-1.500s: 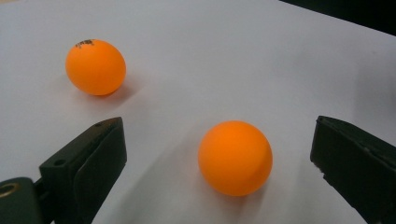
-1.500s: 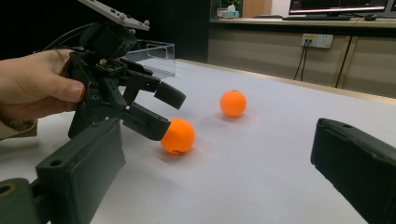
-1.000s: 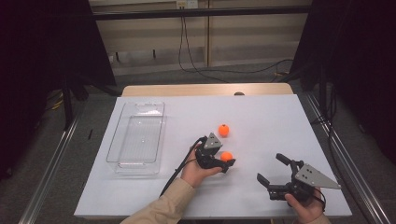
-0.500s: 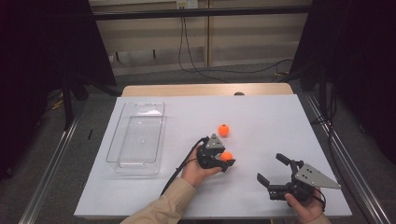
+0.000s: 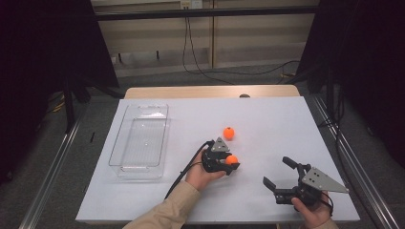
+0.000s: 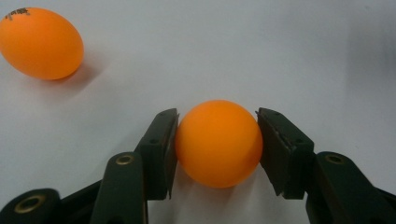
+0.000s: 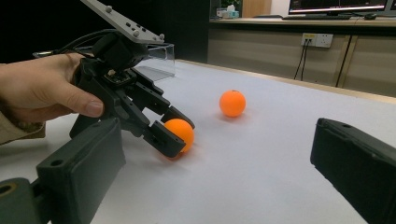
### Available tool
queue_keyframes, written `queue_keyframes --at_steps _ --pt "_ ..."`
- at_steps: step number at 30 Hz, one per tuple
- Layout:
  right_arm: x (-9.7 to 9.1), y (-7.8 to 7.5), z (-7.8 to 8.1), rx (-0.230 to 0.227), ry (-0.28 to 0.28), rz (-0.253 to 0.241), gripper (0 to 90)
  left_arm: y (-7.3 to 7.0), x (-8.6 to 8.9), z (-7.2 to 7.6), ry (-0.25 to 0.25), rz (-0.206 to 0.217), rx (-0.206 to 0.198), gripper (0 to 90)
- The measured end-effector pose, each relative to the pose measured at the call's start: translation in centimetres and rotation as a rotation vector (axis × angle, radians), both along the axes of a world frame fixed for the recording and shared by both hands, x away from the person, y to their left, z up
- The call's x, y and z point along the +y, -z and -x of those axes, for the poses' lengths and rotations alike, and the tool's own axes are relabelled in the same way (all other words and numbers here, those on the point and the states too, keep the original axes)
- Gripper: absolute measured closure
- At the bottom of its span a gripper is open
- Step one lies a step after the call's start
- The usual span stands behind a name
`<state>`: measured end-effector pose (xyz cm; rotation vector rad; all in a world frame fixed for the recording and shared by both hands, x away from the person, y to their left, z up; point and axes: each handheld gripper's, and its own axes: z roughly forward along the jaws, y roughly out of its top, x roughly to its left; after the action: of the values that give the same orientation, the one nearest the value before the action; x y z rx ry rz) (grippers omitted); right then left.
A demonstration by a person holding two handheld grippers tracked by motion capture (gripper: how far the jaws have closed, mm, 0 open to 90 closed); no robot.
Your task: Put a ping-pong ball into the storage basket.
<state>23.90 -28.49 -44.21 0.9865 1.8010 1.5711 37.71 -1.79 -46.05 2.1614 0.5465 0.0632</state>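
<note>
Two balls: both orange, both on the white table.
Near ball: sits on the table between the left gripper's pads, touching both — clamped.
Left gripper: jaws have just been closing and now pinch the near ball from either side; tips low at the table surface, held in the left hand.
Far ball: loose on the table, just beyond the left gripper, apart from it; in the left gripper view it lies at upper left.
Right gripper: jaws wide apart with nothing between them — held low near the table's near edge, well apart from both balls.
Tray: clear plastic, on the table's left part, well apart from the balls.
</note>
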Motion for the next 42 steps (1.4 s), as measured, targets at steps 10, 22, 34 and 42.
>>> queue_keyframes --at_steps 10,22,34,42 --pt "-0.1 0.0 0.0 0.002 0.004 -0.001 2.1 0.0 0.2 -0.1 -0.003 -0.004 0.018 50.8" --pt "-0.1 0.0 -0.1 0.003 0.007 -0.003 2.1 -0.2 0.3 -0.1 -0.008 -0.007 0.035 50.9" --pt "-0.3 0.2 -0.1 0.007 0.009 -0.001 2.1 -0.5 0.8 -0.3 -0.024 0.011 0.056 50.9" --pt "-0.3 0.2 -0.1 0.008 0.015 -0.002 2.1 -0.9 1.1 -0.4 -0.023 0.018 0.066 50.9"
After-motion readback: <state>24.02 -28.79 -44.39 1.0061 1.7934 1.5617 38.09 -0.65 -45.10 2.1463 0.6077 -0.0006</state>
